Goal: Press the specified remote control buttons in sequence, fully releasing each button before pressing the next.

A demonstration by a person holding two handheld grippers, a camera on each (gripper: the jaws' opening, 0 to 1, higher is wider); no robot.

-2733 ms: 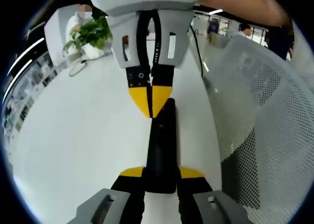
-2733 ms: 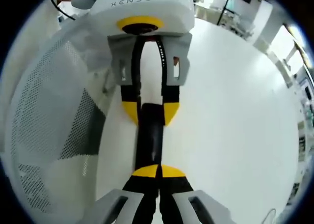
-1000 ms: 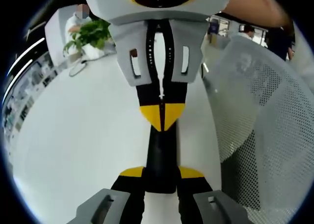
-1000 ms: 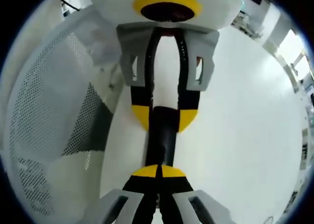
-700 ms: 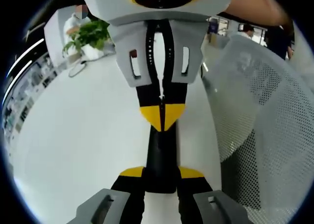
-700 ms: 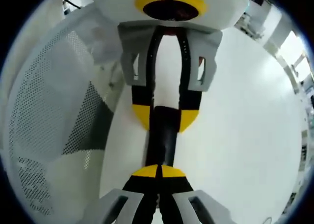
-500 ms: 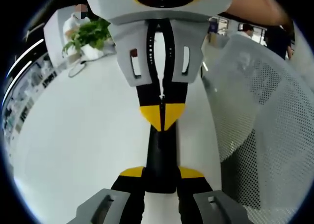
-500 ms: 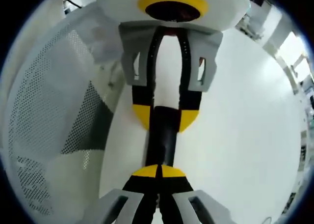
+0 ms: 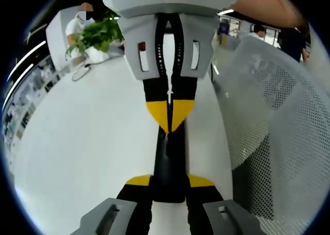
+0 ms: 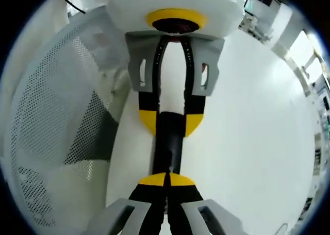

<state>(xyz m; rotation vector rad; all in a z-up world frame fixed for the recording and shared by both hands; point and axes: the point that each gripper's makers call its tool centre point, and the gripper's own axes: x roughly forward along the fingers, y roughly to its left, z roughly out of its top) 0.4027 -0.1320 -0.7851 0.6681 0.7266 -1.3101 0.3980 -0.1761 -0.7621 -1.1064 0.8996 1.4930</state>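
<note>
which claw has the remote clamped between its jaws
The left claw: its yellow tips sit either side of the black remote. The right claw has its tips together above it.

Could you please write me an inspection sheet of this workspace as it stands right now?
Surface: white table, bare around the job.
Job's things: black remote control lying lengthwise between the two grippers; its buttons cannot be made out.
Clutter: potted plant at the far end of the table.
Grippers: left gripper has a jaw on each side of the remote's near end, shut on it; right gripper has its jaws together, tips pointing down onto the remote. Whether they press a button cannot be told.
Cables: a dark cable hanging behind the right gripper.
Surroundings: grey mesh chair back beside the table; people in the background.
</note>
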